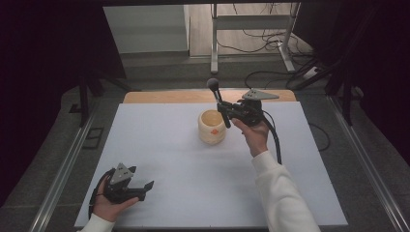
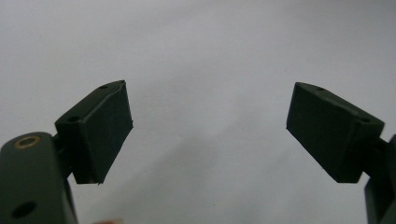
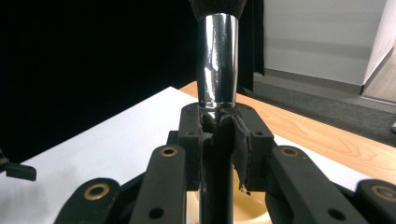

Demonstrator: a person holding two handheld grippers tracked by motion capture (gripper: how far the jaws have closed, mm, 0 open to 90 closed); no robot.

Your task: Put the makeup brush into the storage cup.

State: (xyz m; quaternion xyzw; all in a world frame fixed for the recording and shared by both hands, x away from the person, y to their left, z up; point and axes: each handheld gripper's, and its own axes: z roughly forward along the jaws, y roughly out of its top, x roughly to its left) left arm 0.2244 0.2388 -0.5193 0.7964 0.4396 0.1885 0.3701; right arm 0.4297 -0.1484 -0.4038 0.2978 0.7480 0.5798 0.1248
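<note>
A makeup brush (image 1: 216,94) with a dark bristle head, a silver ferrule (image 3: 217,60) and a black handle stands nearly upright, head up. My right gripper (image 1: 225,110) is shut on its handle, held just right of and above a cream cup (image 1: 212,126) at the middle of the white table. The cup's pale inside (image 3: 243,205) shows below the jaws in the right gripper view. My left gripper (image 1: 145,187) rests open near the table's front left corner, its pads (image 2: 103,133) wide apart over bare white surface.
The white table top (image 1: 169,154) has a wooden strip (image 1: 159,96) along its far edge. Beyond it are metal desk legs (image 1: 214,43) and cables (image 1: 270,38) on the floor. Dark curtains (image 1: 43,58) stand at both sides.
</note>
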